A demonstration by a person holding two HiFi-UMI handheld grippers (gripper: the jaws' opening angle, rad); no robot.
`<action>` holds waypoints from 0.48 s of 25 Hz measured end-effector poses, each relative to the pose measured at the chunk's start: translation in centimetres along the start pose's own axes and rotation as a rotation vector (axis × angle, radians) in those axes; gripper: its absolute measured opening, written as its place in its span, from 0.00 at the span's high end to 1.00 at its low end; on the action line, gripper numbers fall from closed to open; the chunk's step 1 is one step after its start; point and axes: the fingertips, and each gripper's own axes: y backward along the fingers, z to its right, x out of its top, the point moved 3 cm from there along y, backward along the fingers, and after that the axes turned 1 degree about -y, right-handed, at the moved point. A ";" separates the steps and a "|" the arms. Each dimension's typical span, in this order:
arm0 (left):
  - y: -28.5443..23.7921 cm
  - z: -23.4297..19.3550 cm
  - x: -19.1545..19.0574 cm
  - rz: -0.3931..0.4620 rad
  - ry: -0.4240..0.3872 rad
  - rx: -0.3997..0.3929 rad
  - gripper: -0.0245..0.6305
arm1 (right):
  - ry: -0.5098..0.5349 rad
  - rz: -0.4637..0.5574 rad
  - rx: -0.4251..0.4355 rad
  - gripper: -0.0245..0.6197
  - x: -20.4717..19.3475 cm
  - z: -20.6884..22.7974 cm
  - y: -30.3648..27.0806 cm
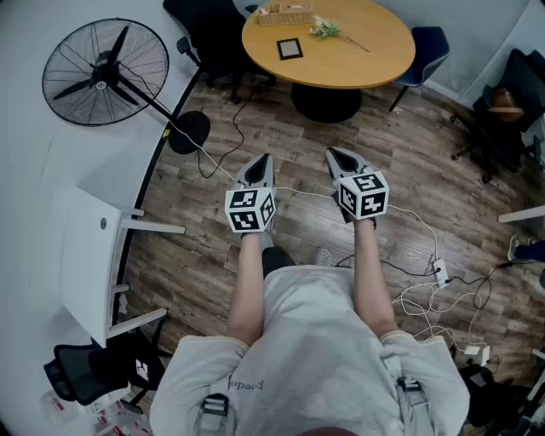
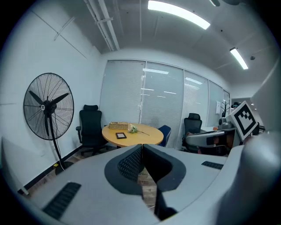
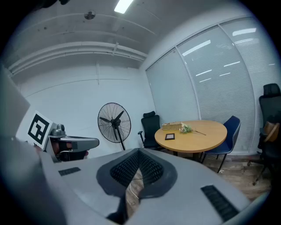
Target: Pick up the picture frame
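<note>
Picture frame (image 1: 290, 48), small and dark, lying flat on the round wooden table (image 1: 358, 72), near a wicker basket (image 1: 285, 14) and what may be a flower sprig (image 1: 324, 30). Left gripper (image 1: 264, 162) and right gripper (image 1: 339, 157), both clenched on nothing, held side by side above the floor (image 1: 213, 255), pointing toward the table, well apart from the frame
</note>
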 end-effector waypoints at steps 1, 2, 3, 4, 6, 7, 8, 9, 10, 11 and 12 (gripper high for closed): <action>0.0 0.1 0.0 0.004 0.000 0.001 0.92 | 0.001 0.000 -0.001 0.93 0.0 0.1 0.2; 0.1 0.2 0.1 0.009 0.001 0.001 0.92 | 0.004 0.000 -0.002 0.93 -0.1 0.1 0.3; 0.1 0.3 0.1 0.012 0.000 -0.001 0.92 | 0.008 0.000 -0.002 0.93 -0.1 0.2 0.4; 0.1 0.4 0.2 0.015 -0.001 -0.005 0.92 | 0.014 -0.001 -0.003 0.93 -0.1 0.3 0.4; 0.1 0.6 0.2 0.016 -0.003 -0.013 0.92 | 0.024 -0.006 -0.003 0.93 -0.1 0.4 0.5; 0.2 0.7 0.3 0.017 -0.003 -0.013 0.92 | 0.028 -0.009 -0.004 0.93 -0.1 0.5 0.6; 0.2 0.8 0.3 0.018 -0.003 -0.010 0.92 | 0.030 -0.010 -0.004 0.93 -0.2 0.6 0.7; 0.2 0.8 0.3 0.019 -0.004 -0.004 0.92 | 0.026 -0.009 -0.002 0.93 -0.2 0.8 0.8; 0.3 0.7 0.4 0.022 -0.002 0.004 0.92 | 0.013 -0.003 0.003 0.93 -0.1 1.0 1.0; 0.5 0.5 0.3 0.025 0.002 0.013 0.92 | -0.006 0.006 0.009 0.93 -0.1 1.3 1.2; 0.8 0.3 0.2 0.026 0.008 0.023 0.92 | -0.030 0.016 0.014 0.93 -0.2 1.5 1.3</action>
